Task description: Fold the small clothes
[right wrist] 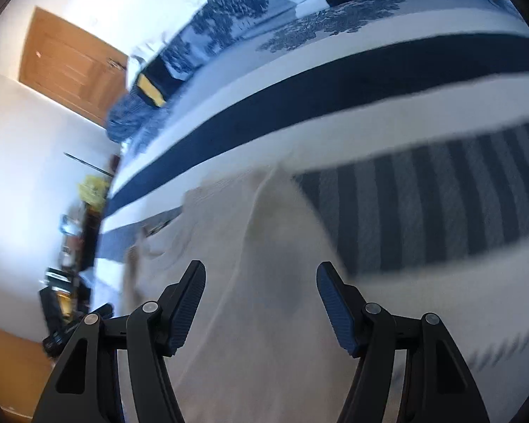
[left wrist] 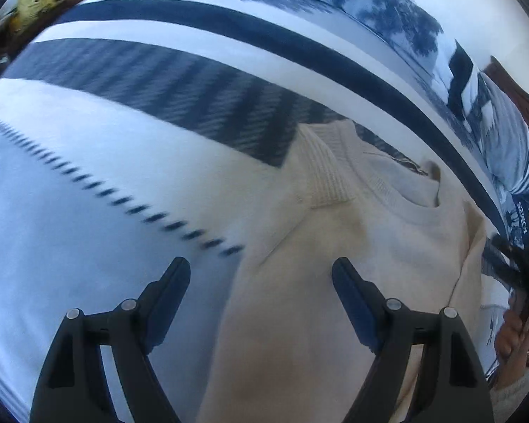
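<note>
- A sweater [left wrist: 352,246] lies flat on the bed [left wrist: 88,194], collar [left wrist: 398,190] toward the far side.
- Other clothes [left wrist: 511,155] sit on the bed, right of the sweater in the left wrist view.
- A door [right wrist: 70,70] stands beyond the bed.
- Clutter [right wrist: 70,246] lies beside the bed.

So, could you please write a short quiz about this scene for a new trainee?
1. True or false: the left gripper holds the sweater.
2. The sweater lies on: A) a bare wooden table B) a striped bedspread C) a floor
3. Fill in: the right gripper is ____.

Key: 1 false, it is open with nothing between the pads; 2 B; 3 open
</note>
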`<state>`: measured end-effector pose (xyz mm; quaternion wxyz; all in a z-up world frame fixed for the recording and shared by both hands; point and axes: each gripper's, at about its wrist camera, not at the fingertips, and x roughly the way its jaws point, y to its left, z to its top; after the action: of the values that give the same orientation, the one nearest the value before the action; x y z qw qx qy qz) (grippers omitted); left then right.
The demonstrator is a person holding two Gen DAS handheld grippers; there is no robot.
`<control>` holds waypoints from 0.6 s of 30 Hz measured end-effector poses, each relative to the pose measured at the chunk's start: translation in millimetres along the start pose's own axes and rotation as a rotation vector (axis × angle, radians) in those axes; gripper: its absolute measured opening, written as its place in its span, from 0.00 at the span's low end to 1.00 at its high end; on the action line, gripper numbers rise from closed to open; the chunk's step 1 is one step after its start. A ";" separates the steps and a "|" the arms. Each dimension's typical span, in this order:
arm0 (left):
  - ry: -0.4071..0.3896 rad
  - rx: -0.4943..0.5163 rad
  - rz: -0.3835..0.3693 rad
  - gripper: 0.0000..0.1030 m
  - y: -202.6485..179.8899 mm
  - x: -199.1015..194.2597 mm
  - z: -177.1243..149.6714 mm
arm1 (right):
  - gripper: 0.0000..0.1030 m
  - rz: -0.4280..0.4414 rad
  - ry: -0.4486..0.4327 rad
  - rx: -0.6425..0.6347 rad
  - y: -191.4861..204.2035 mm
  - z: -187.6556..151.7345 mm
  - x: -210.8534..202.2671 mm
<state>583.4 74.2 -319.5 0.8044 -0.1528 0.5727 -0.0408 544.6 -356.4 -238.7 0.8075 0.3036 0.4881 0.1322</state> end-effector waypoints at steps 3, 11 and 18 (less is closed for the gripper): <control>-0.024 0.003 -0.016 0.71 -6.5 12.1 2.6 | 0.65 -0.069 0.034 -0.004 -8.1 23.2 27.6; -0.090 0.013 -0.105 0.05 -10.0 -19.5 24.6 | 0.09 -0.092 0.090 -0.093 -1.4 37.2 54.0; -0.204 0.107 -0.159 0.05 -40.9 -84.7 79.9 | 0.06 -0.180 -0.097 -0.140 20.7 58.0 -13.1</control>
<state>633.6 71.6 -206.8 0.8596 -0.1581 0.4711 -0.1192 590.3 -367.9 -196.9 0.8581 0.2074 0.4633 0.0779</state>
